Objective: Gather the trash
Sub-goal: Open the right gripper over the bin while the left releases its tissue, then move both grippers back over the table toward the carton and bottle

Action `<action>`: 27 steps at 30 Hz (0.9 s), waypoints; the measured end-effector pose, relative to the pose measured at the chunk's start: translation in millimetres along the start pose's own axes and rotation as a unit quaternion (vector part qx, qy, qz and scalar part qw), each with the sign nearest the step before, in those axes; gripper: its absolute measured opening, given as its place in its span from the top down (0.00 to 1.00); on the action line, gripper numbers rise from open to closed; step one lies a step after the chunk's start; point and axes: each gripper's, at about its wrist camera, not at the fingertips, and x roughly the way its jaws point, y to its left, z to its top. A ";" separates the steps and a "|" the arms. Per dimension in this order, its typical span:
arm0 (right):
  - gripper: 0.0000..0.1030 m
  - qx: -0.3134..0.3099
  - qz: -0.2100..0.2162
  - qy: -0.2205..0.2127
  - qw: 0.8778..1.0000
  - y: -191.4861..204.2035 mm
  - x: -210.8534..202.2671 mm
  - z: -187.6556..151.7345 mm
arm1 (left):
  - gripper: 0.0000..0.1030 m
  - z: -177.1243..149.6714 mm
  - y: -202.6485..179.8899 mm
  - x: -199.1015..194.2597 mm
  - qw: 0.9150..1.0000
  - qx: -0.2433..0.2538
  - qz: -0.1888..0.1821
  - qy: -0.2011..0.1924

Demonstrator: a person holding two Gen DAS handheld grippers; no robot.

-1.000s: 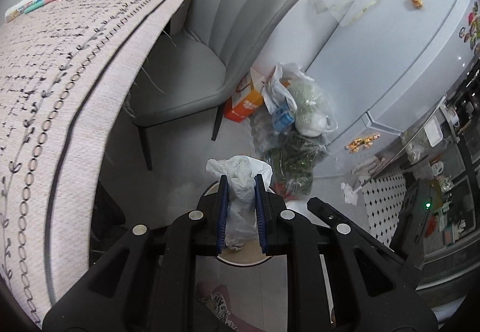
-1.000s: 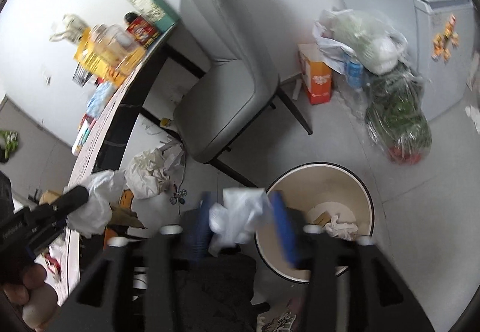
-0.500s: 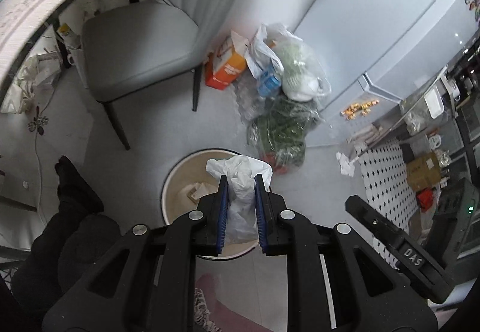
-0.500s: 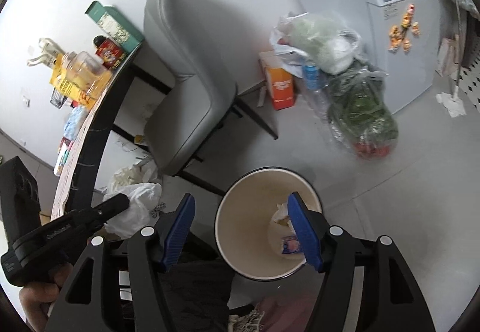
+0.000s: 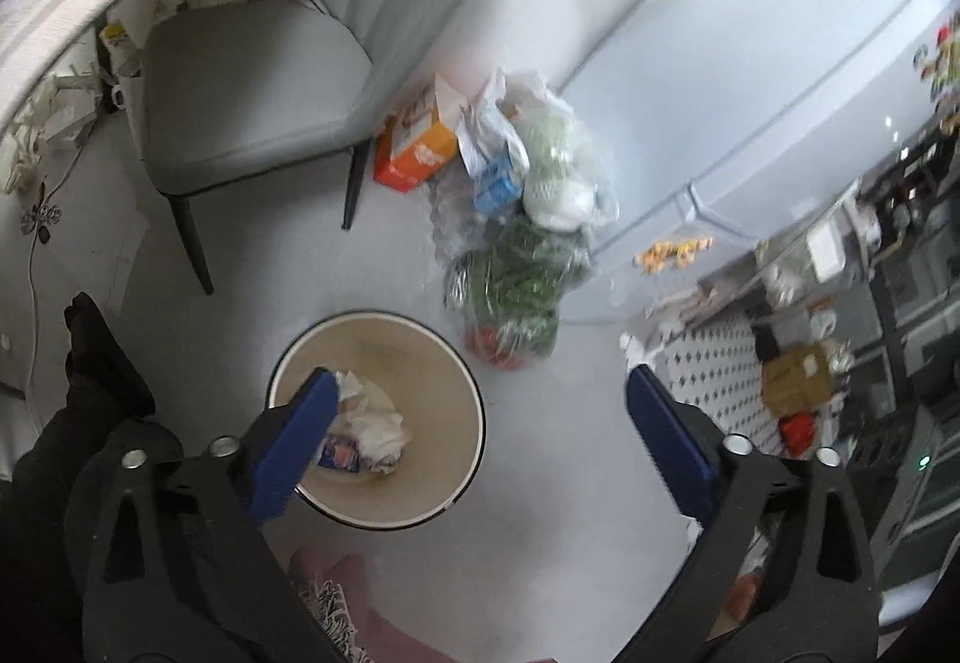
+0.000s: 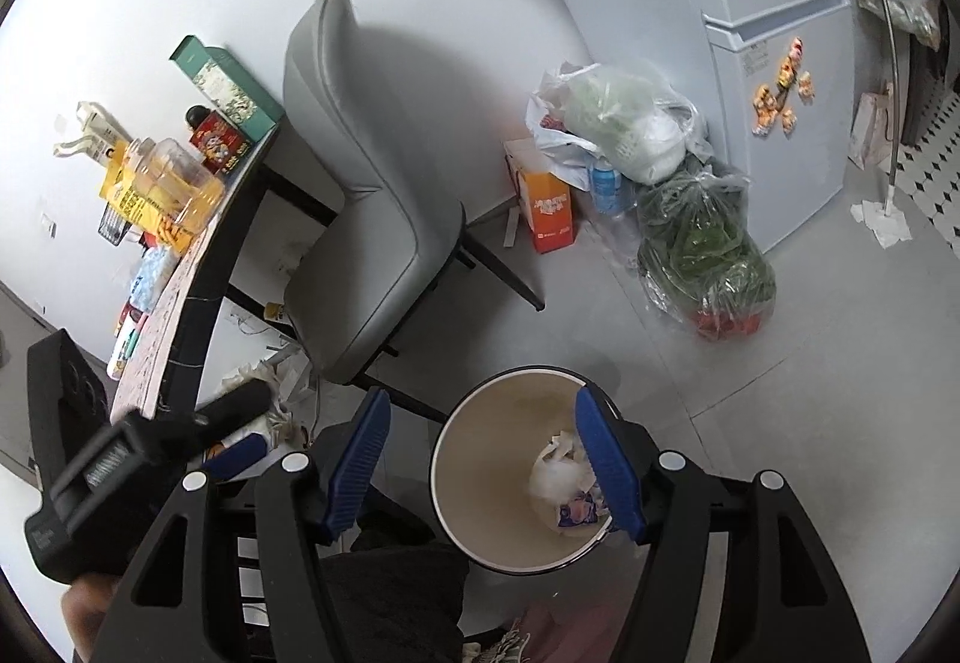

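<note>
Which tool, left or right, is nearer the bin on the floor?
Hard to call; the right, slightly. The right tool hangs open with the bin between its fingers; the left tool hangs open above the bin's rim.

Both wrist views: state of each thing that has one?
Left tool: open, holding nothing.
Right tool: open, holding nothing.
Bin: upright, no lid, crumpled trash in the bottom.
Chair: upright, seat bare.
Orange carton: top flaps open.
</note>
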 end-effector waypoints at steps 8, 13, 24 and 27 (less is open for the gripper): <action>0.24 -0.023 0.010 -0.015 1.000 43.8 -13.3 -4.4 | 0.06 9.4 9.2 -61.9 0.998 0.012 0.029 -0.057; 0.11 -0.046 0.019 -0.029 0.998 77.8 -25.4 -10.1 | 0.06 11.6 17.1 -113.9 0.994 0.017 0.040 -0.103; 0.07 -0.116 0.048 -0.038 0.991 166.6 -40.6 -39.4 | 0.06 -0.1 58.3 -221.6 0.980 -0.005 0.075 -0.183; 0.07 -0.133 0.058 -0.035 0.989 189.1 -41.4 -49.1 | 0.06 -8.7 74.7 -245.1 0.977 -0.015 0.082 -0.196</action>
